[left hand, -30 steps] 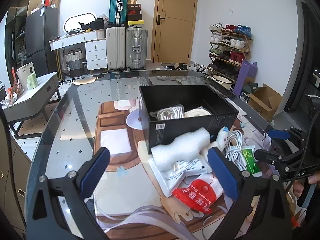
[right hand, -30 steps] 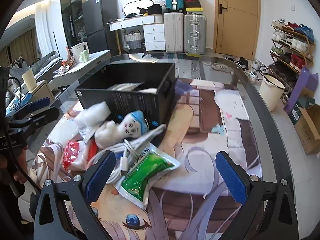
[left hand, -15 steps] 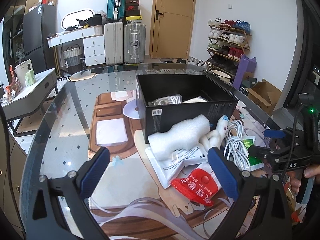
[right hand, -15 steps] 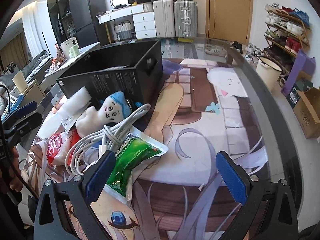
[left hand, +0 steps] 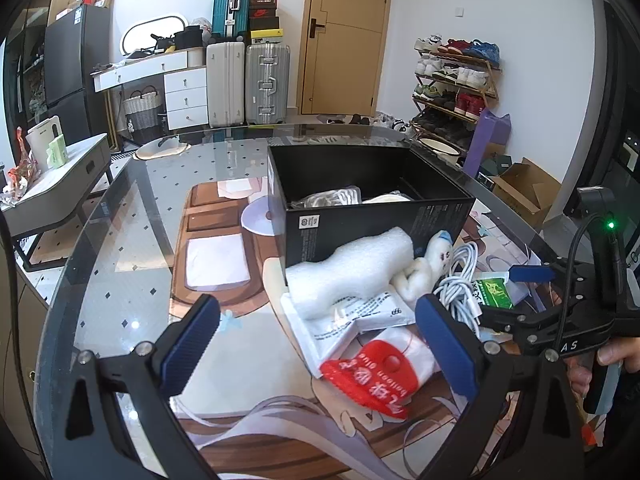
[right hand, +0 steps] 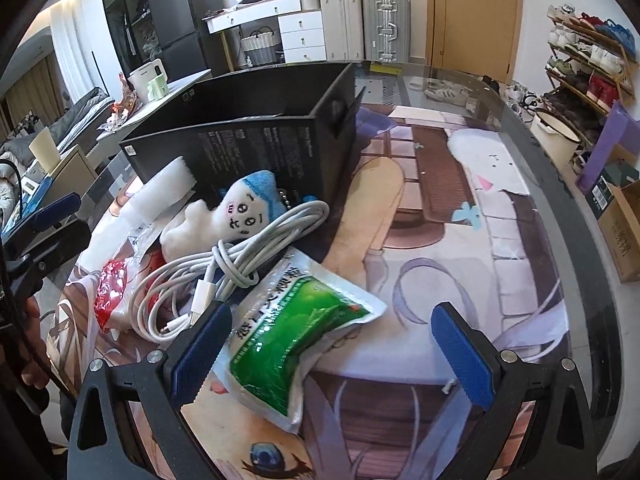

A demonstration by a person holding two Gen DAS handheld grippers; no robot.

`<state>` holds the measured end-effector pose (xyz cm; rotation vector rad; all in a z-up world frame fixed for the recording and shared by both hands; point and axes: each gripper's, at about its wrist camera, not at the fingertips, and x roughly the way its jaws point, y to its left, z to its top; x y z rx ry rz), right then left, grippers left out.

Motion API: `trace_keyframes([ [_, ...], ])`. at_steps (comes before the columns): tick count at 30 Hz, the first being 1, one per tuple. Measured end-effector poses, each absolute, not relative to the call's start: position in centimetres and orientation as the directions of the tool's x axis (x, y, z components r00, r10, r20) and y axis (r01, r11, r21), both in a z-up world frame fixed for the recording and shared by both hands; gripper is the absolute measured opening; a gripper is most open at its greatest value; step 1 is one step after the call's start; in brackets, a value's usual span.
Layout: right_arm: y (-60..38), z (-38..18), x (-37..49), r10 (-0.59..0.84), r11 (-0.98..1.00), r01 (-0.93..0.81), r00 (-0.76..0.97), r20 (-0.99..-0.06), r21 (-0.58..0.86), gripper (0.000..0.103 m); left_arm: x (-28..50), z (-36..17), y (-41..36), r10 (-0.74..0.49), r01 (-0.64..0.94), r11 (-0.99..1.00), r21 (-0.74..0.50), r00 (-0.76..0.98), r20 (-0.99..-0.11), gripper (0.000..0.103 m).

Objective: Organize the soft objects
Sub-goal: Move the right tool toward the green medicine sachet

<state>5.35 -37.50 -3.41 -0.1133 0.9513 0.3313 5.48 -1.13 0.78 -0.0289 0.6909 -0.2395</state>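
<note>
A black open box (left hand: 372,204) stands on the glass table and holds a clear bag and a white item. In front of it lie a white foam roll (left hand: 352,268), a white plush doll with a blue cap (right hand: 236,212), a coiled white cable (right hand: 224,264), a green pouch (right hand: 296,336), a white paper packet (left hand: 352,320) and a red-labelled bag (left hand: 368,376). My left gripper (left hand: 320,348) is open above the red-labelled bag. My right gripper (right hand: 332,356) is open with the green pouch between its fingers, not gripped. It also shows in the left wrist view (left hand: 520,296).
The round glass table (left hand: 120,264) lies over a printed anime mat (right hand: 460,216). A grey side table (left hand: 56,184) stands at the left. Suitcases (left hand: 248,80), a door, a shoe rack (left hand: 456,84) and cardboard boxes (left hand: 524,192) line the room.
My right gripper has moved down and forward, so the green pouch now lies between its fingers. My left gripper has drawn a little closer to the pile. Both stay open.
</note>
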Motion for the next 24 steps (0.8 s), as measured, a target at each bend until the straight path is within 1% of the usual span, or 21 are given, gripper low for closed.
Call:
trace_keyframes([
  [9,-36.4,-4.0,5.1,0.189,0.933,-0.36,0.539,-0.821,-0.021,0.102,5.5,0.7,-1.3,-0.233,0.215,0.971,-0.106,0.74,-0.631,0.099],
  [17,-39.0,-4.1,5.0,0.182,0.932,-0.361,0.525,-0.831,-0.023,0.102,5.5,0.5,-1.2,-0.232,0.215,0.971,-0.105,0.74,-0.631,0.099],
  [24,-40.8,-4.0,5.3,0.153,0.948,-0.316,0.525,-0.837,-0.025,0.102,5.5,0.4,-1.1,-0.231,0.22,0.971,-0.098,0.736,-0.637,0.099],
])
